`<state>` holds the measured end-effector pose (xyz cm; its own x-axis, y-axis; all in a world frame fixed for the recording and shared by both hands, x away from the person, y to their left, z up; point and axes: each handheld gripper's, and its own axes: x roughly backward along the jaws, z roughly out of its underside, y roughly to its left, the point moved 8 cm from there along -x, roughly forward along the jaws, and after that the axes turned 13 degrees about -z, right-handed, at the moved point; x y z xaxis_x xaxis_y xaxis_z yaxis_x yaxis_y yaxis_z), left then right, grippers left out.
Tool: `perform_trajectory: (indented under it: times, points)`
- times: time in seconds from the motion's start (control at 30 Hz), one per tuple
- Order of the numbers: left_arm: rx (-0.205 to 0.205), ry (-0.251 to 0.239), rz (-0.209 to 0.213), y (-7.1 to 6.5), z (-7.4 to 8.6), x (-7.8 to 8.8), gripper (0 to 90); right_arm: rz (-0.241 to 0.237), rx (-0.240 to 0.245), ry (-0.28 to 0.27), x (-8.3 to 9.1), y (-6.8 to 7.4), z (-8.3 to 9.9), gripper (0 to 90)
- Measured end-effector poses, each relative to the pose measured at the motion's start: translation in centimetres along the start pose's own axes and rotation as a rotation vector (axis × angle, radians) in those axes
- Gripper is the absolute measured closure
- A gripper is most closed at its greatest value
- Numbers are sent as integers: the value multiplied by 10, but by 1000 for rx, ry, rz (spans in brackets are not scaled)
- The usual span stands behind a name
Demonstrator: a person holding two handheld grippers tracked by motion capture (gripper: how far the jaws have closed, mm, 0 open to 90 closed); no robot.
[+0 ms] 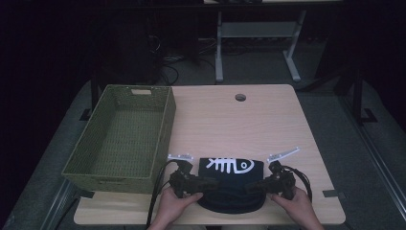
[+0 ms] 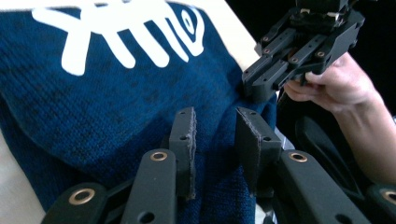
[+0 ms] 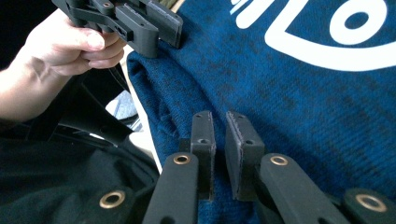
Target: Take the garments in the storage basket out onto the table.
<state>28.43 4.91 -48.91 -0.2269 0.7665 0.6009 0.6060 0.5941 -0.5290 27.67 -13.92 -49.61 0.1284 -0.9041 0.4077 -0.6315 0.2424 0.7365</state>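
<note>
Both grippers are resting at the near edge of the wooden table (image 1: 268, 120) in the high view, the left gripper (image 1: 194, 182) and the right gripper (image 1: 263, 184) pointing inward at each other over a folded navy sweater (image 1: 230, 184) with a white fish-skeleton print (image 1: 229, 166). A left hand (image 1: 174, 201) and a right hand (image 1: 294, 201) are gripping them from below. The sweater is lying at the table's front edge, between the two grippers and just right of a green woven basket (image 1: 124, 134) that is sitting on the table's left side. From this height I cannot tell how the jaws stand.

Looking along the left gripper (image 2: 215, 140) in its own view, its jaws are standing apart with a clear gap, hovering over the sweater's knit (image 2: 116, 107) without pinching any of it. The right gripper (image 2: 268, 81) is touching down at the sweater's far edge, held by the right hand (image 2: 336, 86).

Along the right gripper (image 3: 220, 140) in its own view, the jaws are standing only slightly apart, a narrow slit between the pads, with blue knit (image 3: 303, 102) beneath them and nothing clamped. The left gripper (image 3: 154, 32), held by the left hand (image 3: 65, 46), is meeting the sweater's edge.
</note>
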Motion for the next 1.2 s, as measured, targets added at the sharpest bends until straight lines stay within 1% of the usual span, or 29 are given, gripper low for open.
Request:
perform_trajectory:
  times: [0.13, 0.23, 0.27, 0.3, 0.37, 0.43, 0.47, 0.5, 0.57, 0.63, 0.67, 0.7, 0.73, 0.83, 0.87, 0.93, 1.0, 1.03, 1.07, 1.1, 1.2]
  points:
    - [-26, 24, -15, -1, 10, -4, 685, -2, -2, 13, -3, -1, 6, 811]
    - [-56, 27, -43, -1, 14, -7, 692, -5, -12, 23, -6, -4, 11, 814]
    - [-75, 32, -59, 1, 15, -8, 701, -5, -22, 26, -7, -4, 13, 817]
    - [-82, 35, -63, 2, 16, -8, 710, -2, -27, 29, -9, -6, 14, 817]
    - [-87, 31, -68, 3, 16, -9, 722, -1, -28, 32, -11, -7, 16, 821]
    - [-85, 31, -63, 3, 16, -9, 724, -1, -28, 34, -12, -9, 17, 821]
    - [-80, 27, -57, 2, 14, -8, 715, -6, -31, 30, -11, -9, 17, 821]
    - [-85, 22, -52, 0, 13, -6, 698, -12, -31, 25, -10, -7, 16, 816]
    - [-90, 5, -48, -5, 9, -1, 697, -23, -14, 10, -7, -3, 13, 815]
    - [-92, -6, -30, -9, 5, 4, 697, -30, -15, 9, -7, 0, 13, 815]
    - [-100, -2, -27, -11, 5, 5, 697, -32, -15, 11, -7, 1, 12, 814]
    - [-102, 0, -28, -12, 6, 4, 697, -42, -2, 16, -10, 3, 12, 814]
    - [-99, 4, -29, -13, 7, 3, 697, -42, -2, 16, -10, 3, 12, 814]
    - [-103, 28, -23, -14, 14, -2, 698, -41, 7, 38, -17, 1, 13, 814]
    - [-106, 33, -27, -13, 16, -3, 699, -33, 5, 52, -19, -1, 15, 820]
    - [-105, 40, -34, -11, 21, -6, 701, -28, 7, 60, -21, -3, 17, 826]
    - [-117, 46, -50, -9, 24, -8, 705, -24, 0, 62, -22, -4, 18, 830]
    - [-126, 49, -61, -8, 26, -10, 712, -22, 2, 72, -23, -5, 18, 831]
    - [-133, 50, -67, -8, 26, -10, 715, -25, -4, 72, -24, -5, 18, 830]
    - [-146, 49, -75, -7, 27, -11, 719, -26, 2, 72, -24, -5, 17, 827]
    - [-154, 46, -89, -6, 27, -12, 735, -35, 9, 68, -24, 0, 11, 822]
